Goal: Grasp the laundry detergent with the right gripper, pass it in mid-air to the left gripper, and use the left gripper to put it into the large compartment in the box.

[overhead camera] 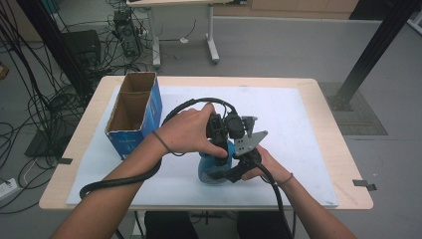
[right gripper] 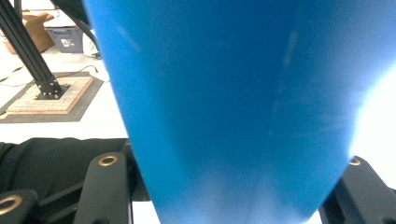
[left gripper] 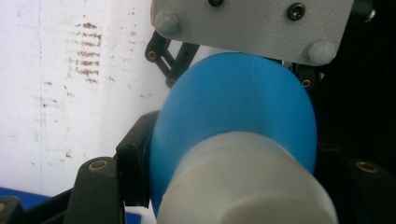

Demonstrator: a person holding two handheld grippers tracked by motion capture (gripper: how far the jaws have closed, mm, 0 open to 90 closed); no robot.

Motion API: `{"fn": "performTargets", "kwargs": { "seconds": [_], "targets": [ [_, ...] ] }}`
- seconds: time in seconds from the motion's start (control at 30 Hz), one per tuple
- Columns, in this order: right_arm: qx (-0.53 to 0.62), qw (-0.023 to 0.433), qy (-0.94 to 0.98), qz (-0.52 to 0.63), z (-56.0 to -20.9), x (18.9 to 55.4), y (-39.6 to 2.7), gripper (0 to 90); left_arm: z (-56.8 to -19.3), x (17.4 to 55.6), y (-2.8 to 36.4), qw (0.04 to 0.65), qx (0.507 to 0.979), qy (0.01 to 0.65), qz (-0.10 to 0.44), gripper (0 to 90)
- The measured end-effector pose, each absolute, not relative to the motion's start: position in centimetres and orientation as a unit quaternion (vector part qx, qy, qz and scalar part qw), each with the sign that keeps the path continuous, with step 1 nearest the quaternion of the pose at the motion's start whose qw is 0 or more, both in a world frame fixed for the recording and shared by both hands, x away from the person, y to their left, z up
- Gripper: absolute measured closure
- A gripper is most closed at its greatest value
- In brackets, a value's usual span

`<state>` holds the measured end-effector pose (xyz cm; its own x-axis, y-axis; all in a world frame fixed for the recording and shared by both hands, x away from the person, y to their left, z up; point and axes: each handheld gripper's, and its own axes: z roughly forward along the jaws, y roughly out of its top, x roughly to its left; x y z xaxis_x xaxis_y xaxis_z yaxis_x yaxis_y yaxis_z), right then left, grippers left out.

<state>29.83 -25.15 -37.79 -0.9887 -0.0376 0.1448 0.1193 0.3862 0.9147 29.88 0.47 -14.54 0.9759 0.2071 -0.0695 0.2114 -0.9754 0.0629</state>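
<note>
A blue bottle (overhead camera: 213,168) with a white cap stands on the white mat near the table's front middle. My left gripper (overhead camera: 222,133) comes down on it from above, under the person's left hand. In the left gripper view the white cap (left gripper: 247,186) sits between its black fingers (left gripper: 95,186), which are shut on it. My right gripper (overhead camera: 239,167), with its grey plate on top, comes in from the right and is shut on the bottle's body. The blue body (right gripper: 233,107) is wedged between its fingers (right gripper: 106,186) in the right gripper view.
An open blue cardboard box (overhead camera: 134,112) stands at the mat's left side. The white mat (overhead camera: 298,124) covers most of the wooden table (overhead camera: 343,164). Thick black cables trail from both grippers toward the front edge. A black frame post (overhead camera: 370,52) stands on the floor beyond the right corner.
</note>
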Motion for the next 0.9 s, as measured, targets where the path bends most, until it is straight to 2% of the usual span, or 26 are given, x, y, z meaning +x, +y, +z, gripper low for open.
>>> {"fn": "performTargets", "kwargs": {
  "seconds": [0.73,0.8,0.83,0.87,0.9],
  "targets": [
    [-0.022,0.071,-0.823,-0.563,-38.25,29.88,-25.18,40.7,-14.37,29.67,0.67,0.038,0.992,0.114,-0.028,36.5],
    [-0.026,0.068,-0.821,-0.567,-38.39,29.73,-25.28,38.4,-14.23,29.4,0.54,0.036,0.993,0.112,-0.021,36.7],
    [-0.028,0.059,-0.818,-0.571,-38.49,29.51,-25.42,33.2,-14.19,29.39,0.49,0.035,0.993,0.112,-0.02,36.8],
    [-0.028,0.059,-0.818,-0.571,-38.49,29.51,-25.42,33.2,-14.15,29.3,0.56,0.037,0.993,0.115,-0.017,36.8],
    [-0.035,0.062,-0.815,-0.575,-38.58,29.44,-25.59,29.4,-14.06,29.32,0.61,0.037,0.993,0.114,-0.015,36.8]
  ]
}}
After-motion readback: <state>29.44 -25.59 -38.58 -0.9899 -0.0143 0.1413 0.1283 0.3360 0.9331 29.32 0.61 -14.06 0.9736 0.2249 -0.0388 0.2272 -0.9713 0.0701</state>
